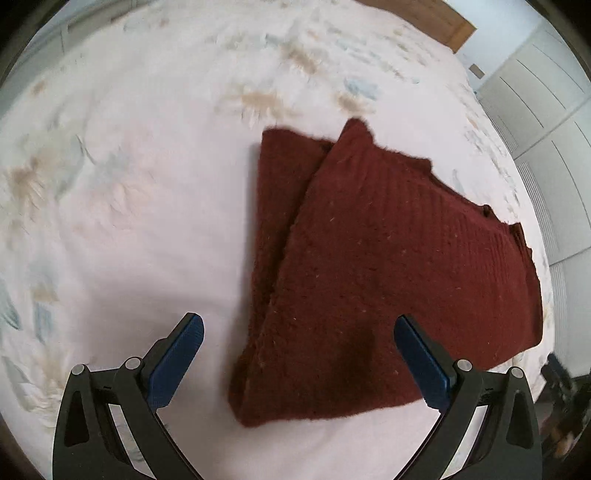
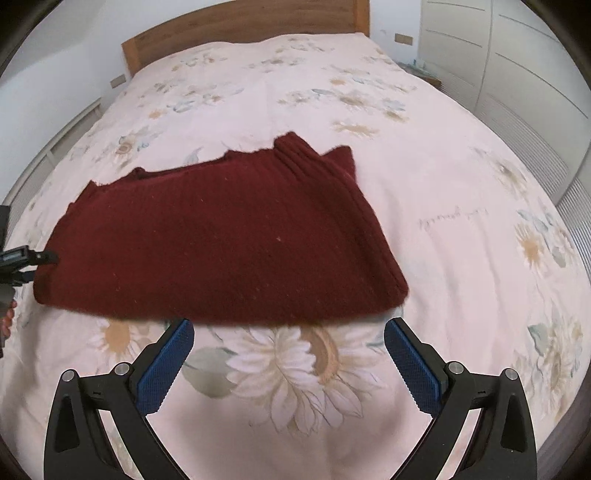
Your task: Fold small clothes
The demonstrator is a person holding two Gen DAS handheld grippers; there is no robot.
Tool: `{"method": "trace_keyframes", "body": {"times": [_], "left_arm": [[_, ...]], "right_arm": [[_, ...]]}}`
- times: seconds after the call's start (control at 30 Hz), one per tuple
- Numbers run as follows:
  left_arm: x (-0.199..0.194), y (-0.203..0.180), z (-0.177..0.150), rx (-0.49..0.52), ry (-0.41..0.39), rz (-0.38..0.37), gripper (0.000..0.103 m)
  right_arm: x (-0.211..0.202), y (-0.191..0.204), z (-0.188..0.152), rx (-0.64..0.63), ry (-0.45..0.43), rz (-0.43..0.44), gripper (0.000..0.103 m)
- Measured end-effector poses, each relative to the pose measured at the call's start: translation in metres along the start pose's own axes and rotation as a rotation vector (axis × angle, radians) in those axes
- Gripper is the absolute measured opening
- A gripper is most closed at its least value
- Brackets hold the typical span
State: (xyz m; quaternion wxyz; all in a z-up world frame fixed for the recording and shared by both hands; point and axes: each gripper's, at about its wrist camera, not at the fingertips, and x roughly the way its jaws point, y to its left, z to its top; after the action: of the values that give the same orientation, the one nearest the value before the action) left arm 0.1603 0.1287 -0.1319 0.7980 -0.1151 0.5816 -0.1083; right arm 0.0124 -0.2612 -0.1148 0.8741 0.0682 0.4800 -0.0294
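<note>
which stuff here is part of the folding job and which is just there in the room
Part of the job:
- dark red knit garment, lying partly folded on the bed
- left gripper, open, empty
- right gripper, open, empty

Just there:
- floral bedspread, the work surface
- wooden headboard
- white wardrobe doors

Bare bed (image 2: 443, 184) cover lies open left, right and beyond the folded sweater (image 2: 221, 240), the only obstacle; headboard (image 2: 240, 26) and wardrobe (image 2: 517, 74) bound the far edges.
</note>
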Motion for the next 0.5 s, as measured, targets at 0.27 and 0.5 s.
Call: {"method": "trace_keyframes", "body": {"times": [0.27, 0.5], "left_arm": [[0.034, -0.002, -0.001, -0.014, 0.047, -0.003, 0.102], [0.021, -0.027, -0.005, 0.053, 0.071, -0.077, 0.035]], "right_arm": [[0.001, -0.017, -0.007, 0.029, 0.014, -0.014, 0.103], [-0.001, -0.022, -0.006, 0.053, 0.005, 0.005, 0.103]]}}
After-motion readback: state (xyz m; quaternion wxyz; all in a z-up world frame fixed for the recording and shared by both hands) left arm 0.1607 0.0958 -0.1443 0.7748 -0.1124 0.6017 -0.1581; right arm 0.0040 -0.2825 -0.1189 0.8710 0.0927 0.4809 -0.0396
